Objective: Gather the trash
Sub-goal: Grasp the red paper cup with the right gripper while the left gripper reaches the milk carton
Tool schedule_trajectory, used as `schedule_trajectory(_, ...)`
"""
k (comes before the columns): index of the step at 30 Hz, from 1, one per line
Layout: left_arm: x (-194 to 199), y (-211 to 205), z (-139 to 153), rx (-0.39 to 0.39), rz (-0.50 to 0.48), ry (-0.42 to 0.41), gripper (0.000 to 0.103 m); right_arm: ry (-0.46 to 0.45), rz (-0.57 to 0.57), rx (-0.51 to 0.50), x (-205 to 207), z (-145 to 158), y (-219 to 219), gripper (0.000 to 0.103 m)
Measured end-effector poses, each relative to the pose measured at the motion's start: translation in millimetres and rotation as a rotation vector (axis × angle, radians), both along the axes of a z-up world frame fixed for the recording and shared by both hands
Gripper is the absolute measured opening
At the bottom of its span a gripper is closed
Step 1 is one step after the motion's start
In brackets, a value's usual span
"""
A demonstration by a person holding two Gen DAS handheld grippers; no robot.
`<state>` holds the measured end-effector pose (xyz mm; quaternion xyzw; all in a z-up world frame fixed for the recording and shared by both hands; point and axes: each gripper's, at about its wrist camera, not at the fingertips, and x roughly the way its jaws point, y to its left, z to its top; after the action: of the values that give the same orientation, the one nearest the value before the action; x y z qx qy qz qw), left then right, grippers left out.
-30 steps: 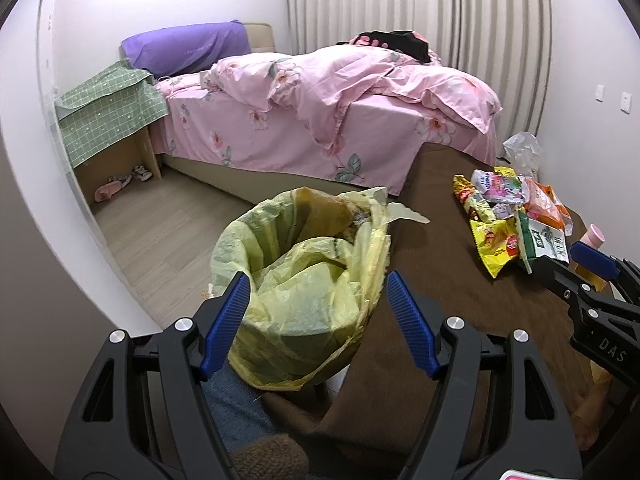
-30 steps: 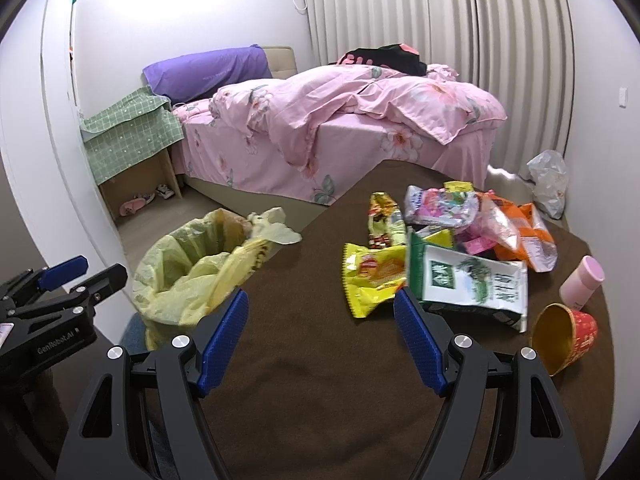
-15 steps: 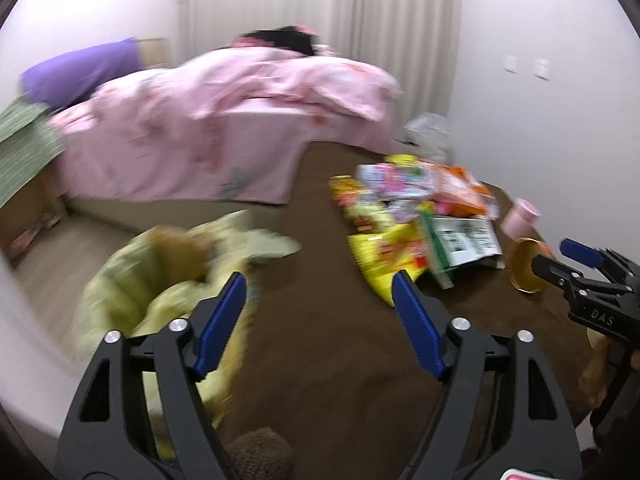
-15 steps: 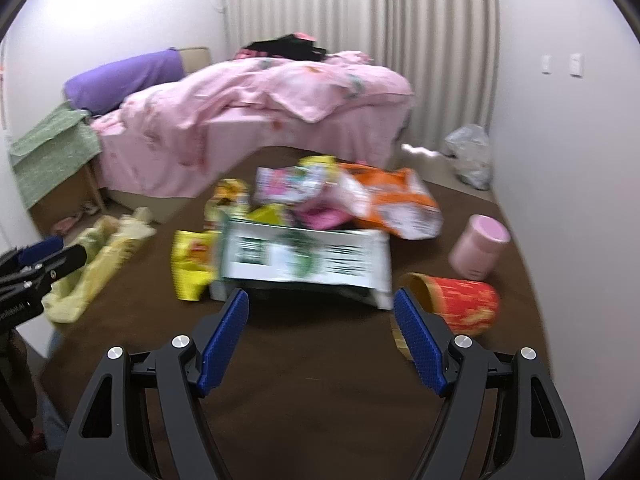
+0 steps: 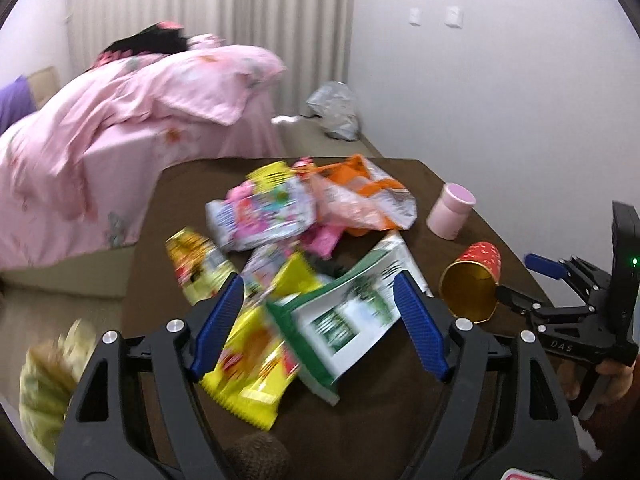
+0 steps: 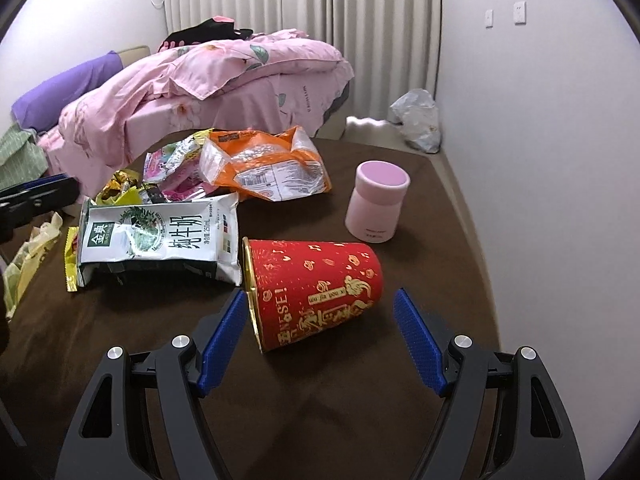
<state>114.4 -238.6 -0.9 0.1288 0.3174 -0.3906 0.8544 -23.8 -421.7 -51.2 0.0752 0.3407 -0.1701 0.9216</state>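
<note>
Snack wrappers lie piled on a brown table [image 6: 120, 352]. My left gripper [image 5: 320, 320] is open and empty, just above a green-and-white milk pack [image 5: 344, 316] and a yellow wrapper [image 5: 256, 364]. My right gripper [image 6: 320, 336] is open and empty, its jaws either side of a red paper cup [image 6: 316, 288] that lies on its side; the cup also shows in the left wrist view [image 5: 474, 280]. The milk pack [image 6: 160, 236] lies left of the cup. The yellow-lined trash bin [image 5: 44, 380] is at the table's left edge.
An orange bag [image 6: 264, 168], pink wrappers [image 5: 264, 212] and a pink cup [image 6: 378, 200] sit farther back on the table. A pink bed [image 6: 224, 80] stands beyond. A clear plastic bag [image 6: 416, 120] lies on the floor by the wall.
Both grippers have swung right, away from the trash bin and over the table. The left now faces the wrapper pile; the right has closed in on the red cup.
</note>
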Motion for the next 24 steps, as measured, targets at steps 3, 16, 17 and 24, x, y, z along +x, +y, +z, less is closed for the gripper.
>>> schedule_trajectory(3,7,-25,-7,0.048,-0.059,0.0,0.073,0.008,0.008,0.009,3,-5,-1,0.072)
schedule_trajectory(16,-13,-27,-46,0.118,-0.153,0.288,0.073,0.009,-0.088,0.073,-30,-25,-41,0.071)
schedule_trajectory(17,-15,-27,-46,0.118,-0.151,0.286,0.073,0.001,-0.088,0.068,-28,-24,-41,0.071)
schedule_trajectory(24,4,-25,-29,0.075,-0.073,0.262,0.073,-0.049,-0.058,0.106,-19,-17,-52,0.015)
